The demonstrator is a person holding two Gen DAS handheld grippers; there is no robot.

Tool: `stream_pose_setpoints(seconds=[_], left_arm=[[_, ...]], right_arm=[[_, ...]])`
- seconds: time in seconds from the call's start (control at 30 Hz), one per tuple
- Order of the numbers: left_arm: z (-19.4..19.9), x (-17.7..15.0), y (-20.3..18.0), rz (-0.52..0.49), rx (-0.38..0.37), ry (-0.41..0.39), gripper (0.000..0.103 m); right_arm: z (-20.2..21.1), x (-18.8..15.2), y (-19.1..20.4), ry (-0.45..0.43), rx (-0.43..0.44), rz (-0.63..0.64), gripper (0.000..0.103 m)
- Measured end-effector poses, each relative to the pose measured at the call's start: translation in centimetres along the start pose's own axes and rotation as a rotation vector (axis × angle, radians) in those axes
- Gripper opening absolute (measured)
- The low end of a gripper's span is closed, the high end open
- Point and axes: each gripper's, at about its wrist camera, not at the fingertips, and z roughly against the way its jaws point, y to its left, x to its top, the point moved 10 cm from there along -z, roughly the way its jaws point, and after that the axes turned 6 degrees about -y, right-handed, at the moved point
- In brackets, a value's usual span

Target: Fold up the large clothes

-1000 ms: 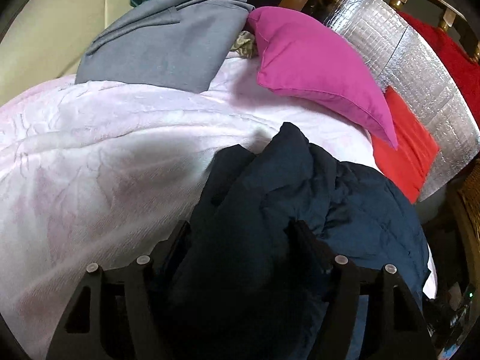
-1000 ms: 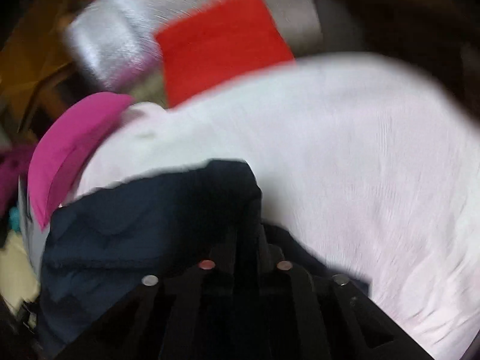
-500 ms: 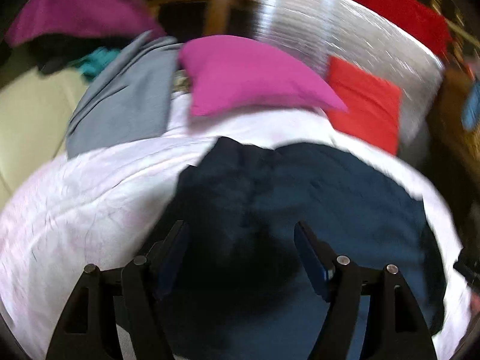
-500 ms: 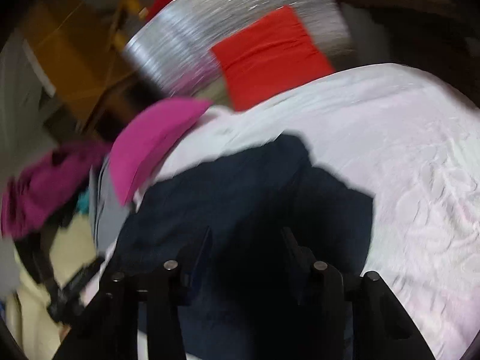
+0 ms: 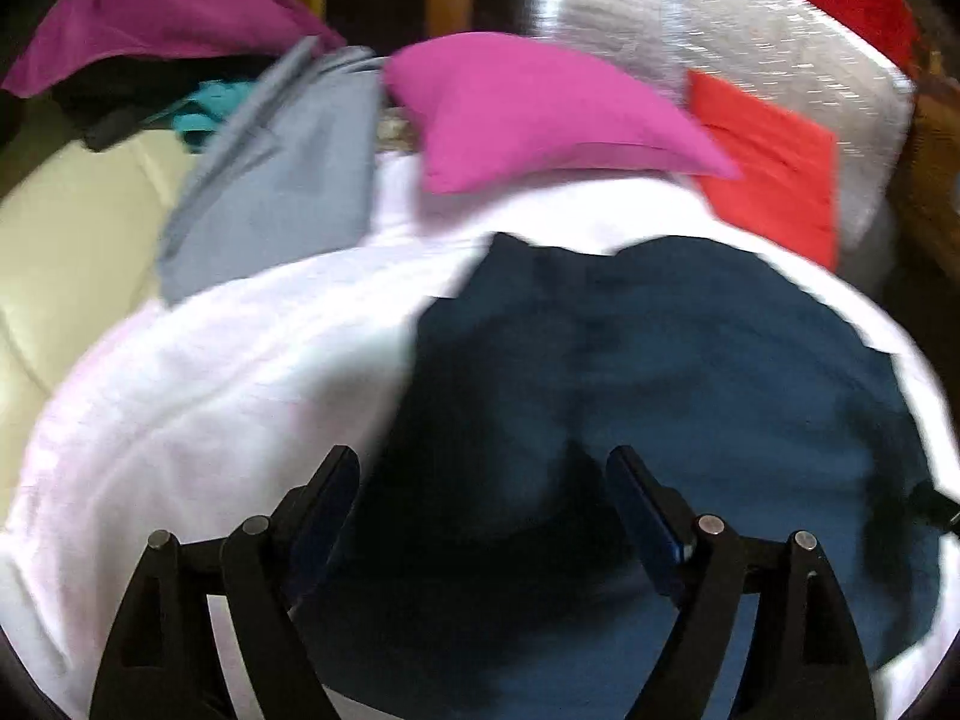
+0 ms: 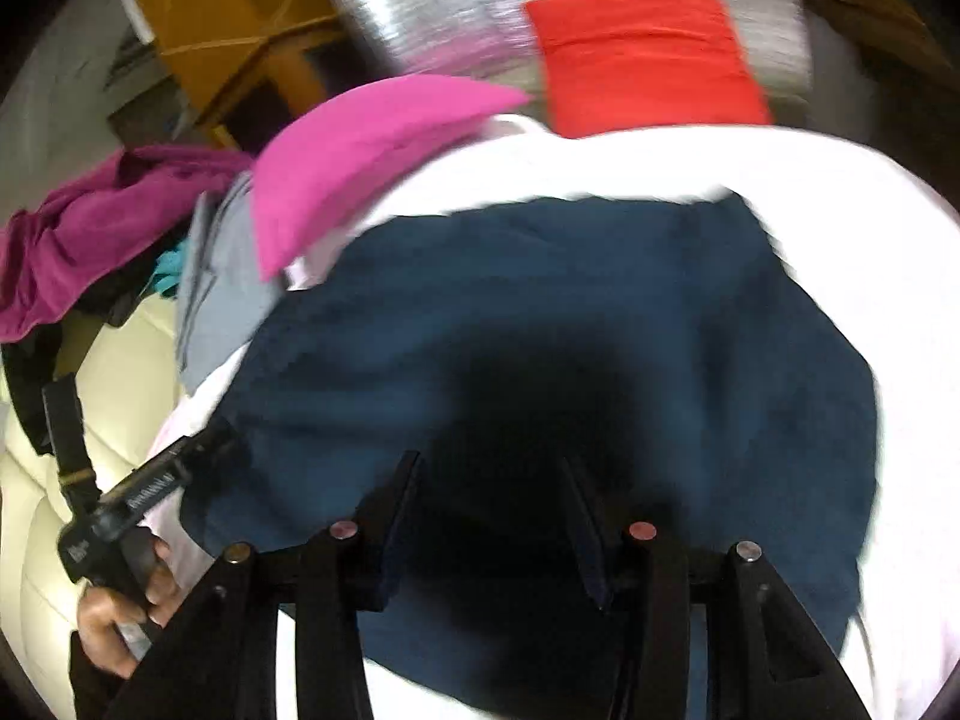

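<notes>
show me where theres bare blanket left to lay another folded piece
Free: the pale pink blanket left of the navy garment, below the grey garment. Also the strip right of the navy garment, below the red cushion. Crowded: the far edge, with the magenta pillow and the clothes heap.

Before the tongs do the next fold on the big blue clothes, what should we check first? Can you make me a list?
1. Left tongs let go: ok, they have just been opening, nothing pinched.
2. Right tongs let go: ok, they stand apart above the cloth.
3. Dark blue garment lying down on the pale pink blanket: ok.
4. Garment folded tidy, edges lined up: cannot tell, picture is blurry.
5. Pink pillow off the garment: ok, it sits behind it.
6. Grey garment out of the way: ok, it lies off to the side.
</notes>
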Motion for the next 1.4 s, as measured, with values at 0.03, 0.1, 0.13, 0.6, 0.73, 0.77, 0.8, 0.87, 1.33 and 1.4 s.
stream_pose_setpoints(seconds=[0.03,0.1,0.13,0.6,0.73,0.77,0.8,0.87,1.33,1.4], left_arm=[[-0.7,-0.1,0.9,0.009,0.031,0.015,0.085],[-1.7,-0.3,1.7,0.035,0.038,0.047,0.085],[-2.0,-0.4,1.9,0.046,0.035,0.058,0.085],[-2.0,0.0,1.5,0.065,0.025,0.062,0.085],[-0.5,0.4,0.6,0.043,0.009,0.01,0.085],[0.0,0.4,0.3,0.036,0.0,-0.008,0.085],[0.4,0.5,0.0,0.03,-0.004,-0.021,0.085],[1.2,0.6,-0.6,0.014,-0.008,-0.051,0.085],[4.1,0.6,-3.3,-0.094,-0.012,-0.164,0.085],[4.0,0.7,-3.2,-0.081,-0.015,-0.164,0.085]], right_arm=[[-1.7,1.1,1.4,0.014,0.004,0.014,0.05],[-4.8,2.7,3.0,0.035,0.007,0.032,0.05],[-6.0,3.3,3.8,0.042,0.011,0.034,0.05],[-10.7,4.8,2.2,0.098,0.003,-0.1,0.049],[-4.0,2.6,-0.1,0.029,-0.039,-0.053,0.049],[-2.1,1.4,-1.2,0.017,-0.062,-0.038,0.049],[-0.9,0.7,-1.8,0.01,-0.081,-0.029,0.05],[1.6,-1.4,-3.5,-0.007,-0.118,-0.016,0.053],[4.9,-3.3,-8.9,-0.155,-0.065,-0.136,0.065],[5.1,-2.5,-10.2,-0.187,-0.083,-0.187,0.065]])
